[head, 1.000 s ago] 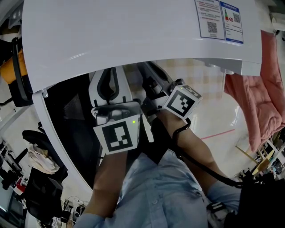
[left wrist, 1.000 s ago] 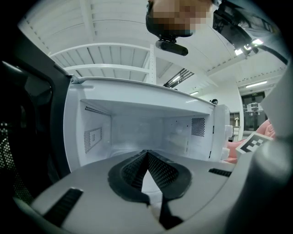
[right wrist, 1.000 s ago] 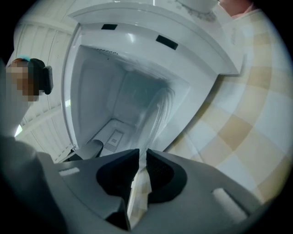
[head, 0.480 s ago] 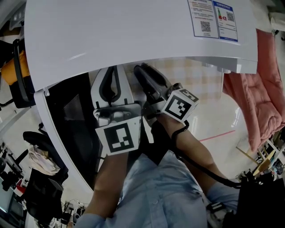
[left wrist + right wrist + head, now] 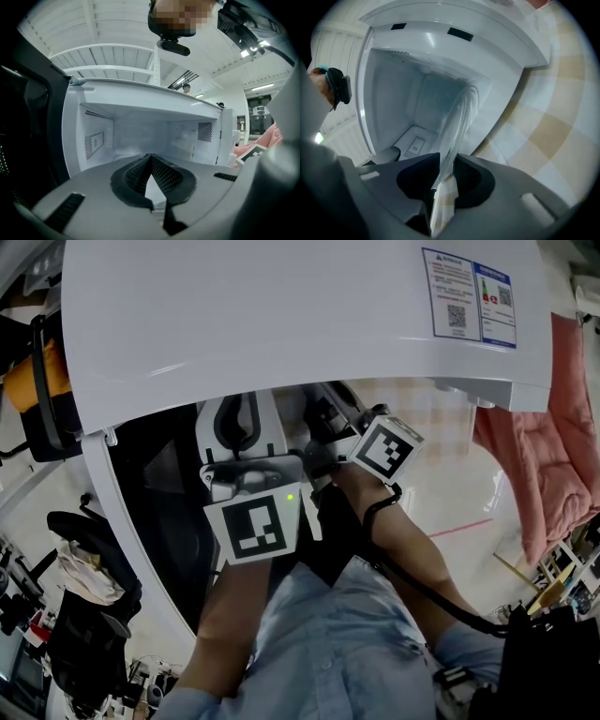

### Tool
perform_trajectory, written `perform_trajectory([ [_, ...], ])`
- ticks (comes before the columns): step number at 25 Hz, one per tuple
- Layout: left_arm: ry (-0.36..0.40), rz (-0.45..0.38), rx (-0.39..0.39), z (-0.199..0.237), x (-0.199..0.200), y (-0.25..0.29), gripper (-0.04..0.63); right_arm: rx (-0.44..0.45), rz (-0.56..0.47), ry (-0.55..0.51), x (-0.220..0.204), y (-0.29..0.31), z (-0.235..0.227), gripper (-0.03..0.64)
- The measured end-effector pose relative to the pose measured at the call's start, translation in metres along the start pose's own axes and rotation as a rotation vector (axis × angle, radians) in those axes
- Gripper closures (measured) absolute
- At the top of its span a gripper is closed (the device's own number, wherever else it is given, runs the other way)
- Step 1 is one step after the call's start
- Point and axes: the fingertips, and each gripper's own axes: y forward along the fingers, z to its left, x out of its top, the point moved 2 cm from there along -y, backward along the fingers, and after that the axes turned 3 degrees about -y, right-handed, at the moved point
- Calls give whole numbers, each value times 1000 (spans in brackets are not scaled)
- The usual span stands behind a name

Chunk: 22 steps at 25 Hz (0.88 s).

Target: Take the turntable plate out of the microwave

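Running this one remotely. Far left there's the dark microwave door point(image 5: 155, 502) swung open, and the white microwave point(image 5: 281, 315) fills the top of the head view. My left gripper point(image 5: 150, 161) sits in front of the white cavity point(image 5: 140, 131) with its jaws clenched tip to tip and nothing in them. Next over, the clear glass turntable plate point(image 5: 457, 122) is inside the cavity, lying flat low down, with its front rim poking between the jaws of my right gripper point(image 5: 445, 164). Those jaws are closing, one above the rim and one below. The glass looks like it fills the gap and touches both pads, though with clear glass I wouldn't swear to that. I'd guess it's heavy for its size, totally stiff, slick and breakable, so I'd bite deep on the thick rim, keep it level and use the left to support the other side. To the right it's a hard beige checked floor point(image 5: 553, 131), bad news for a drop, and a pink cloth point(image 5: 539, 456) hangs at the far right.
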Motion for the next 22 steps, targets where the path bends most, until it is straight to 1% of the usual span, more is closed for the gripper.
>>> perform_trajectory([
  [4,-2,4,-4,-3,-2,-4,588,19,-10,21,-4,-7,0,537],
  [12,2,6,-17,-13,-6,-19,589,1,-11,57,-26,-33,-1,538],
  [17,3,3,-23,-15,-5,-22,589,3,-16,58,-27,-35,-2,537],
  [20,0,0,-16,-11,-4,-21,589,15,-17,51,-25,-30,1,532],
  [22,-3,-3,-13,-9,-2,-20,589,33,-18,43,-22,-25,4,503],
])
